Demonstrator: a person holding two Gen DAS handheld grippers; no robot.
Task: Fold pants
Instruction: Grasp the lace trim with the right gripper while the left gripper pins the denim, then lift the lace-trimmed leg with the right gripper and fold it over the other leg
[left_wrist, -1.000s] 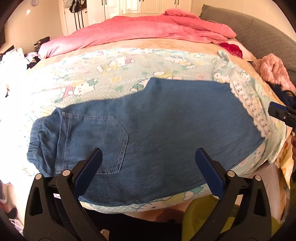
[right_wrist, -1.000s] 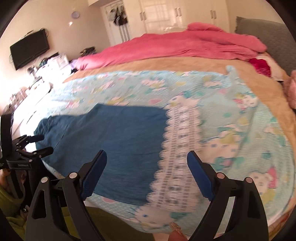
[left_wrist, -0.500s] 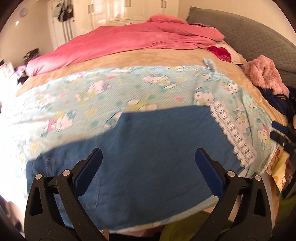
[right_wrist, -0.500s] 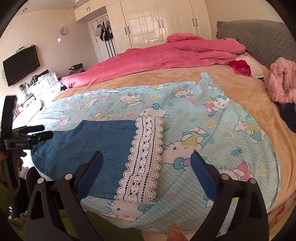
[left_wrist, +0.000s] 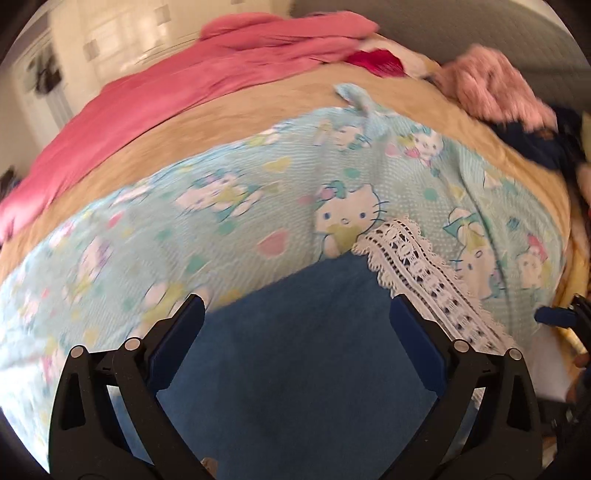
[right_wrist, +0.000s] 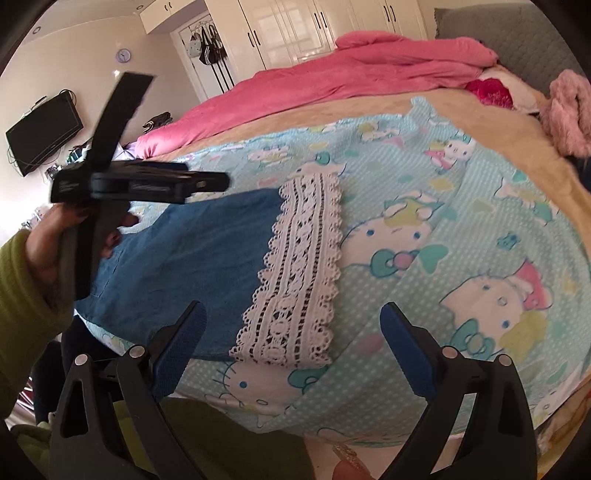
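The blue denim pants with a white lace hem lie flat on the cartoon-cat bedsheet, near the bed's edge. Both the left tongs and right tongs hang released, holding nothing above the hem end. Closing there could pinch the sheet along with the denim, or snag the lace, dragging the fold crooked.

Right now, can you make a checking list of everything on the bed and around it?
Surface: bed under a cartoon-cat blanket.
Job's things: blue denim pants lying flat, white lace hem at the leg end.
Clutter: pink duvet, fluffy pink garment, dark clothes.
Grippers: left gripper jaws open over the pants; right gripper jaws open above the lace hem, holding nothing.
Cables: wires by the wall TV.
Surroundings: white wardrobes, hanging bags, clock.
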